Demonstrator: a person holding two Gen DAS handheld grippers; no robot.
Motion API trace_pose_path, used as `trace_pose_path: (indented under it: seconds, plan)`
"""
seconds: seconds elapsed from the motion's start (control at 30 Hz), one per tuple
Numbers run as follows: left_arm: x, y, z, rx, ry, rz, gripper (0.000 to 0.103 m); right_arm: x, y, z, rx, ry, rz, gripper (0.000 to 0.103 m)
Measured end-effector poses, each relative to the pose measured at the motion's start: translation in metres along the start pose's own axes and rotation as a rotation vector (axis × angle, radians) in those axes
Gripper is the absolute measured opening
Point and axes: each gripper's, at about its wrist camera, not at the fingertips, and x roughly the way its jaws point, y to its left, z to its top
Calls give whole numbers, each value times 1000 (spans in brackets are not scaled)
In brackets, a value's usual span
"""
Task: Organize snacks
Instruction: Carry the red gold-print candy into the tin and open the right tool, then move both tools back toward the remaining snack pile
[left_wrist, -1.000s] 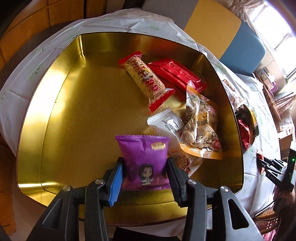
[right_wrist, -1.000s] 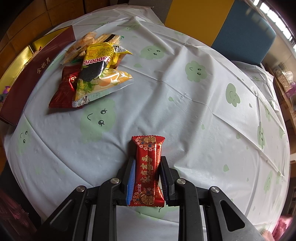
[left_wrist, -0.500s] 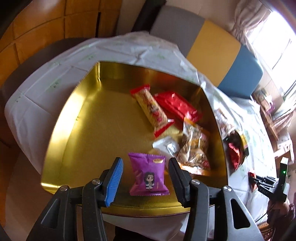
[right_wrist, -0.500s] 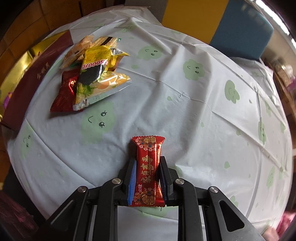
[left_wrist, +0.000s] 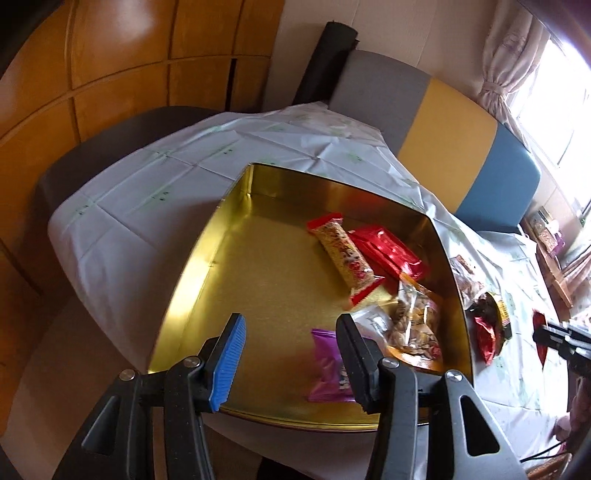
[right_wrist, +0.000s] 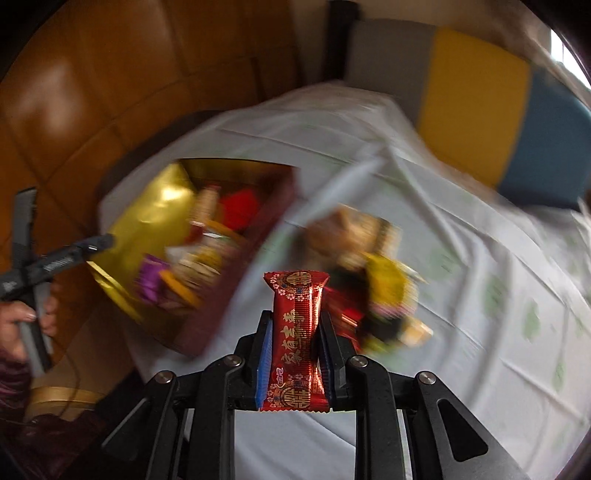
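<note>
A gold tin box (left_wrist: 192, 280) sits on the clothed table and holds several snack packets, among them a purple packet (left_wrist: 327, 369) near its front rim. My left gripper (left_wrist: 291, 354) is open and empty above the box's front edge. My right gripper (right_wrist: 295, 332) is shut on a red snack bar (right_wrist: 297, 336) and holds it in the air. The blurred right wrist view shows the gold box (right_wrist: 147, 214) at left and a pile of loose snacks (right_wrist: 373, 280) on the cloth beyond the bar. The left gripper (right_wrist: 74, 251) also shows there, at far left.
A white tablecloth with green faces (right_wrist: 498, 295) covers the table. A grey, yellow and blue sofa (left_wrist: 461, 122) stands behind it. Loose snacks (left_wrist: 484, 325) lie on the cloth right of the box. Wooden panels (left_wrist: 110, 74) stand at left.
My left gripper opened, dropped the purple packet into the box and pulled back up. My right gripper lifted the red bar and swung left toward the box.
</note>
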Motion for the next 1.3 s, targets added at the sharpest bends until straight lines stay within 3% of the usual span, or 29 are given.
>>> trace_pose_path:
  seconds: [0.23,0.47,0.57,0.67,0.93,1.3]
  plan:
    - [-6,13,-5,-24,-15,-9,52,79,90,65,-150,74,121,23]
    - [-6,29,-7,-50,-18,-8,51,148,123,68,-177,217,92,24]
    - [-4,32,-8,-61,-15,-10,51,162,123,66,-147,235,93,28]
    - [-3,32,-9,-57,-15,-12,51,159,117,63,-117,213,104,36]
    - [-7,20,-11,-16,-28,-7,52,102,100,59,-75,54,123,39]
    - [-16,-23,-14,101,-35,-31,52,20,38,16,2,-75,12,46]
